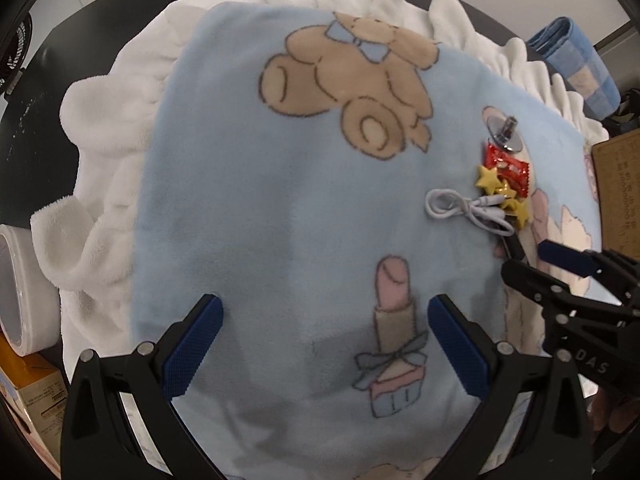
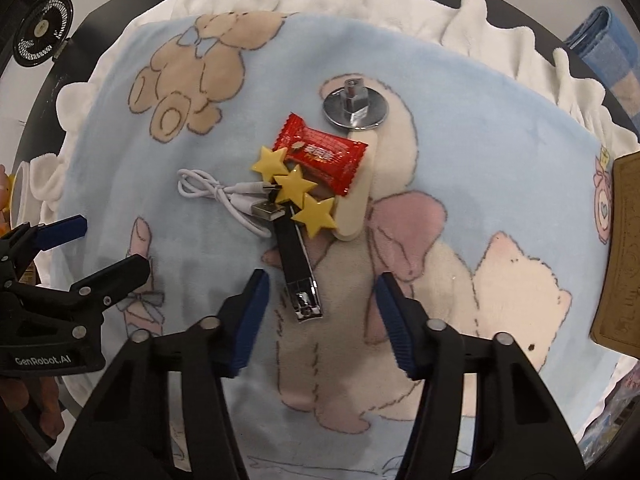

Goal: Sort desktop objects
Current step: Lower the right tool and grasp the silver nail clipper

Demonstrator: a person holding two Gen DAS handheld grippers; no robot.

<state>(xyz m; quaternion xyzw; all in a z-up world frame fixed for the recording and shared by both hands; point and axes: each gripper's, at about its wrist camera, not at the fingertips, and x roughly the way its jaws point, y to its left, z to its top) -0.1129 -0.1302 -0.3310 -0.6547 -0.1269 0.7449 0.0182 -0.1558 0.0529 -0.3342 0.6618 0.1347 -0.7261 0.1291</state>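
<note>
A red candy wrapper (image 2: pixel 320 155), three joined yellow stars (image 2: pixel 294 190) and a coiled white cable (image 2: pixel 224 196) lie clustered, touching. A nail clipper (image 2: pixel 298 276) lies just below; a metal disc with bolt (image 2: pixel 355 108) sits just above.

Small things on the blanket, counted

Three yellow stars (image 2: pixel 295 185), one red candy packet (image 2: pixel 320 153), one white cable (image 2: pixel 224 196), one nail clipper (image 2: pixel 298 276), one metal disc with a nut (image 2: pixel 355 109), and seemingly one pale flat stick (image 2: pixel 354 204), half hidden.

the small things lie heaped on the blanket (image 2: pixel 460 92). taking the candy packet (image 2: pixel 320 152) as centre: the metal disc with a nut (image 2: pixel 355 110) lies just behind it, the star clip (image 2: pixel 294 188) overlaps its near edge, the cable (image 2: pixel 224 196) lies left, the nail clipper (image 2: pixel 298 276) nearer still.
</note>
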